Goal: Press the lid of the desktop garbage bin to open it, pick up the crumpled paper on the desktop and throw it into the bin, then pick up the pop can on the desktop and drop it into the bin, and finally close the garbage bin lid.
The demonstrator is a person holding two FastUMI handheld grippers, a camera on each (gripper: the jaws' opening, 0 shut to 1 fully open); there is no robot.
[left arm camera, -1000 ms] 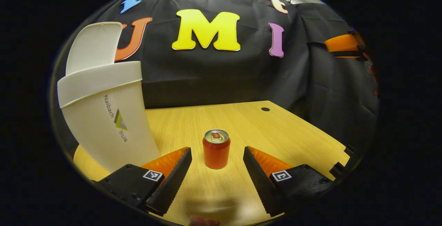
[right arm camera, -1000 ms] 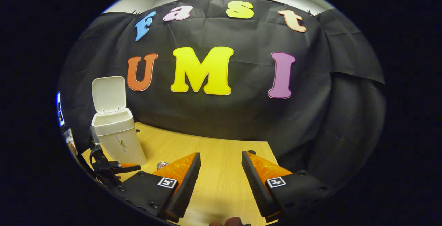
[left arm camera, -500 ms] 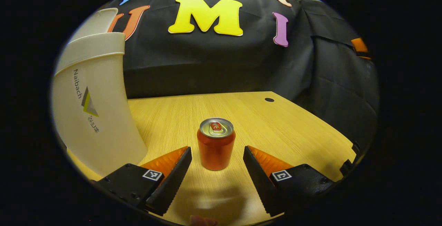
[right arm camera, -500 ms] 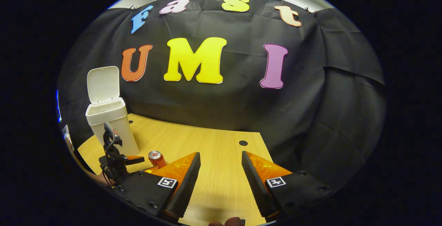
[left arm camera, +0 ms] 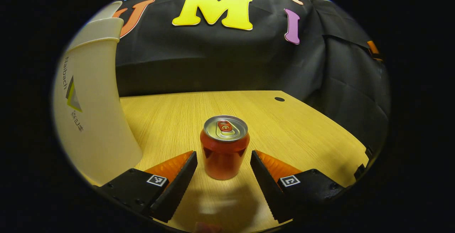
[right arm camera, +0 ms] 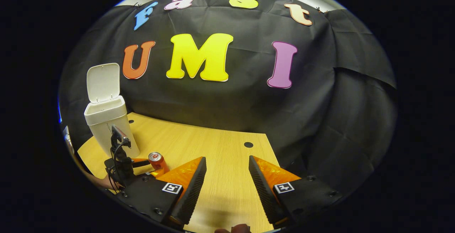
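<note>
One can (left arm camera: 224, 147) stands upright on the table (left arm camera: 302, 133) between the spread fingers of the left gripper (left arm camera: 224, 167), untouched, beside one bin (right arm camera: 106, 119) with its lid (right arm camera: 103, 82) raised; the right gripper (right arm camera: 225, 176) hovers level, fingers apart, holding nothing

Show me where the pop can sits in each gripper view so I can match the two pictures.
Left gripper view: the pop can stands upright at centre, between the open fingers of the left gripper, untouched.
Right gripper view: the pop can is small at lower left, beside the left gripper.
Shared landmark: the white bin, left of the can in both, lid up.
</note>
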